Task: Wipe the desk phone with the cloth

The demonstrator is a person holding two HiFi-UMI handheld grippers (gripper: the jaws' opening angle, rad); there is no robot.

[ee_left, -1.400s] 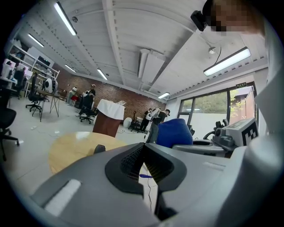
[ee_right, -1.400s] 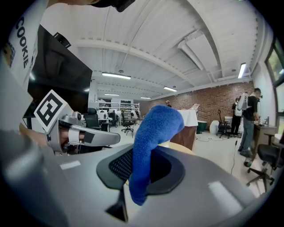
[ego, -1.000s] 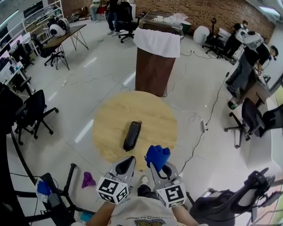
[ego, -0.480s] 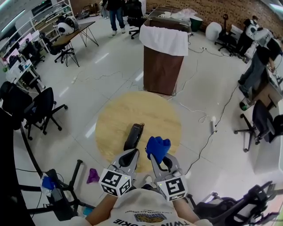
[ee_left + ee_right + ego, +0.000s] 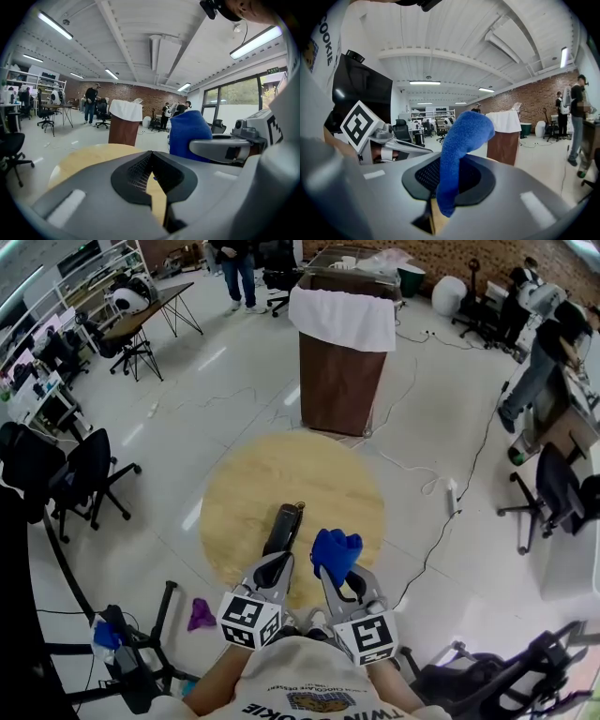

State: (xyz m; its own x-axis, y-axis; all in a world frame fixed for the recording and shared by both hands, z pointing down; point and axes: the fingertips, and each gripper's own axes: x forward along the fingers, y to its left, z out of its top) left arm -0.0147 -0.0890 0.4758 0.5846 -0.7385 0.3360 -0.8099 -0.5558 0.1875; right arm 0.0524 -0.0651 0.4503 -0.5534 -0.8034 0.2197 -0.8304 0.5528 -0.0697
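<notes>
Blue cloth [image 5: 336, 552] tight in right gripper [image 5: 330, 572]; left gripper [image 5: 272, 564] closed, empty, desk phone [image 5: 283, 526] partly behind it.

My left gripper [image 5: 277, 561] and right gripper [image 5: 338, 579] are grey with black mesh pads [image 5: 134, 171]. Each bears a cube [image 5: 249, 620], white with black squares; my shirt [image 5: 292, 686] is pale

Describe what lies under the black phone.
The phone lies on the round wooden table; bare wood shows beside it. Anything directly beneath it is covered.
</notes>
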